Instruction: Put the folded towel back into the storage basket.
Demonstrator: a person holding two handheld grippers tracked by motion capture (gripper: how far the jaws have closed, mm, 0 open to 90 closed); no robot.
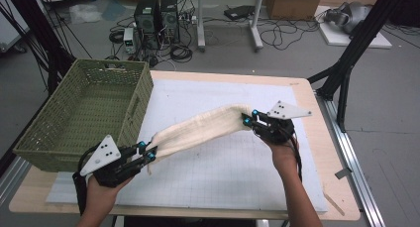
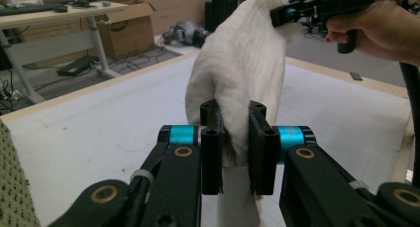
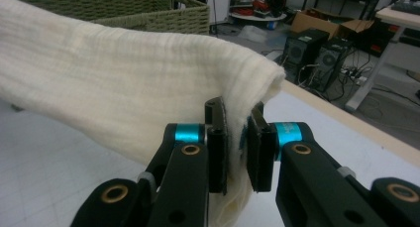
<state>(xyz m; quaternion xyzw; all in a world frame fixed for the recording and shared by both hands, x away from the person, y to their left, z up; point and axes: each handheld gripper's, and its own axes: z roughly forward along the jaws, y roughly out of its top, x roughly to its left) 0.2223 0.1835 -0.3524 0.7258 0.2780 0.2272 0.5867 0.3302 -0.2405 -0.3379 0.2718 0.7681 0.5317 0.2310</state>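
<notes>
I've got the cloth (image 1: 203, 125) pinched at both ends and lifted off the mat (image 1: 237, 167), strung between my two grippers with a slight arch in the middle. Left gripper (image 1: 150, 153) is clamped on the near-left end, just beside the basket (image 1: 59, 147); in the left gripper view its jaws squeeze a bunched fold of cloth (image 2: 237, 73), with a tail hanging below. Right gripper (image 1: 246, 120) is clamped on the far-right end; in the right gripper view the fold (image 3: 124, 83) sits between the pads.

Risks, as I judge them: each grip is on a thick bunched edge, so if I pull the ends apart too hard a layer could slide out and the cloth would drop back on the mat. The loose tail under my left gripper could catch the basket rim if I swing that way low. If the aim is the basket, releasing one end early would leave half the cloth draped over the wall. The cable on my right gripper could drag across the mat too.

Pose: left hand (image 1: 101, 185) low at the near-left table edge, gripper pointing right and away, roughly level. Right hand (image 1: 283, 152) is further out over the mat, gripper pointing left toward the cloth.
</notes>
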